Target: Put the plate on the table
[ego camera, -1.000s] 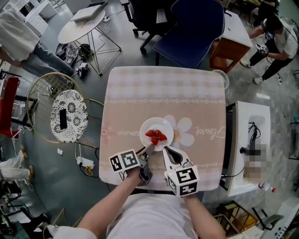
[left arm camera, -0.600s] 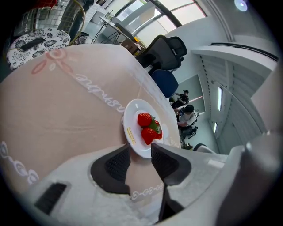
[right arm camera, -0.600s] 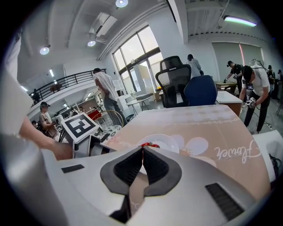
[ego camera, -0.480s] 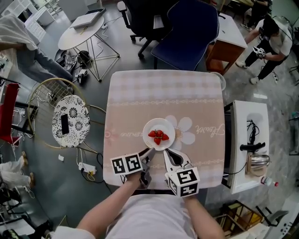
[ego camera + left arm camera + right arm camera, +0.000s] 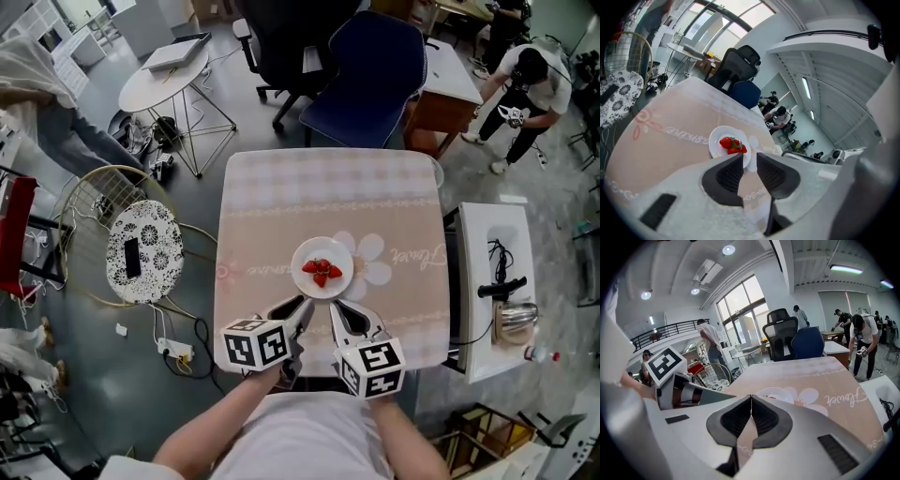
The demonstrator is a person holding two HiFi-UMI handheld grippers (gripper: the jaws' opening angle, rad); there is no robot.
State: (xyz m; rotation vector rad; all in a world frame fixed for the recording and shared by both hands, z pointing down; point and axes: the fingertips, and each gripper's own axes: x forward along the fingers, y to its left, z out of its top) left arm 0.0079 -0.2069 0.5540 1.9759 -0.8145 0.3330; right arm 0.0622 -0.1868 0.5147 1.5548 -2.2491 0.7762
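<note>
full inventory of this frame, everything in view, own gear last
table: 1, pink-beige cloth, centre
plate: 1, white, on the table's near half
strawberries: a few, red, on the plate
chair: 1, blue, behind the table
office chair: 1, black, left of the blue one
side table: 1, white, upper left
wire chair: 1, patterned cushion, left of the table
phone: 1, black, on that cushion
cabinet: 1, white, right
bystanders: 2, upper right and upper left
left gripper: 1, grey, before the plate, jaws apart, just been closing, nothing between
right gripper: 1, grey, beside it, jaws together, empty
</note>
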